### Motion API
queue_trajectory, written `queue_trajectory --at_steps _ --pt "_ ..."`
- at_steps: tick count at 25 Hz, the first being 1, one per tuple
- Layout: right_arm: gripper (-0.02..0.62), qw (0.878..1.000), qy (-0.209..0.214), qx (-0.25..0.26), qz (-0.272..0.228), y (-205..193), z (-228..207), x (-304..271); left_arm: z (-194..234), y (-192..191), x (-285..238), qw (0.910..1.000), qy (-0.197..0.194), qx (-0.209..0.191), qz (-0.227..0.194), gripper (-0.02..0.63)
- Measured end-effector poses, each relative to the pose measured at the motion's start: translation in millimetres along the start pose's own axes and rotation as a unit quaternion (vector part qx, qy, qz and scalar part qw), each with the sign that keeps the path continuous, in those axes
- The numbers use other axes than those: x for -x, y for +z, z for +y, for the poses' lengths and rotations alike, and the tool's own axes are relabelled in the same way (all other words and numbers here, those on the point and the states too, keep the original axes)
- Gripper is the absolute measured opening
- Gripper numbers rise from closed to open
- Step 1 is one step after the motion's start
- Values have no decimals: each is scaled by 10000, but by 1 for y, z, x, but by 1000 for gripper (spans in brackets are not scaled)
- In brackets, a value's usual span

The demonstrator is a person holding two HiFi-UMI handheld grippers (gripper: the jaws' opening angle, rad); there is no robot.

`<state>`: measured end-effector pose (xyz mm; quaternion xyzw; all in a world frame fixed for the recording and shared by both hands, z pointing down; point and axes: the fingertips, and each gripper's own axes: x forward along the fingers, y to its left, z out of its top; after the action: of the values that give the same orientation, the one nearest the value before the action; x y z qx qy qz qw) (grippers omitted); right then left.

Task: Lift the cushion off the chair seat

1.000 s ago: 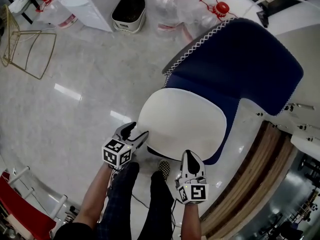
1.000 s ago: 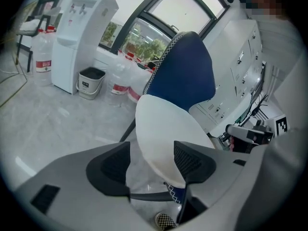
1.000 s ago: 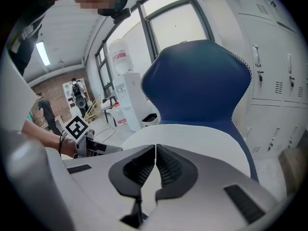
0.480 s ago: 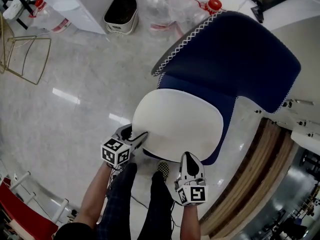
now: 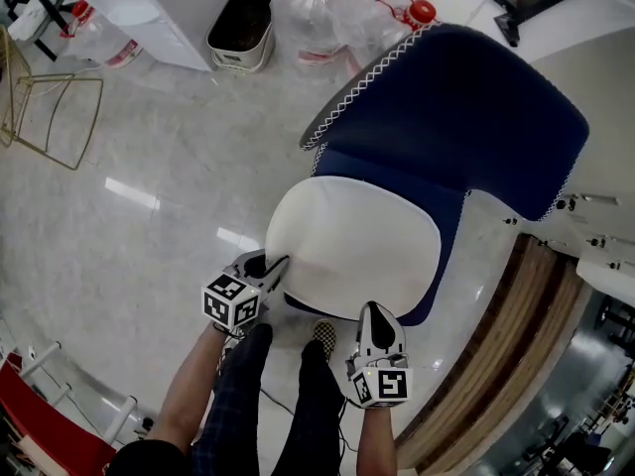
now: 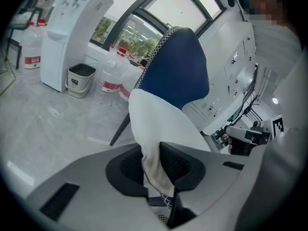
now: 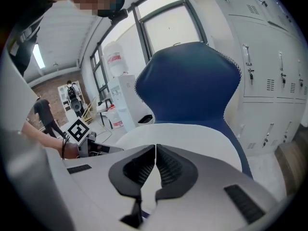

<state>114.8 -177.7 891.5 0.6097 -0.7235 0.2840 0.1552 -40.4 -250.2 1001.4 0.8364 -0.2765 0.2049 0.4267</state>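
Cushion (image 5: 352,251), white, lying on the blue chair (image 5: 466,117) seat; left gripper (image 5: 278,264) fingers closing on its side edge, pinching the fabric; right gripper (image 5: 374,308) fingers pressing together at its front edge

My head camera looks steeply down from above on the blue chair (image 5: 466,107) and its white cushion (image 5: 352,246). The camera on my left gripper (image 5: 273,264) sits low and close at the cushion's left edge, facing the backrest (image 6: 175,66). The one on my right gripper (image 5: 375,311) does so from the front edge. All three share cushion and chair.
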Motion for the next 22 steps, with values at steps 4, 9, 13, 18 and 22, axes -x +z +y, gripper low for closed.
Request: queue_trajectory --at_steps 4,9,13,18,22 --pt "29 10000 15 -24 -76 5 3 7 -10 6 8 9998 41 -174 -87 70" --pt "29 9999 -89 -73 -79 12 1 19 -30 17 22 9993 -74 -284 -221 54" --pt "29 9999 -73 -18 -151 25 6 32 -56 34 37 9977 -129 -564 -343 49" --pt "29 9995 -99 -23 -301 48 10 54 -98 55 62 9937 -103 -983 -529 46" --pt "29 9989 -112 10 -445 69 13 76 -129 72 83 9904 -96 -1224 -636 44"
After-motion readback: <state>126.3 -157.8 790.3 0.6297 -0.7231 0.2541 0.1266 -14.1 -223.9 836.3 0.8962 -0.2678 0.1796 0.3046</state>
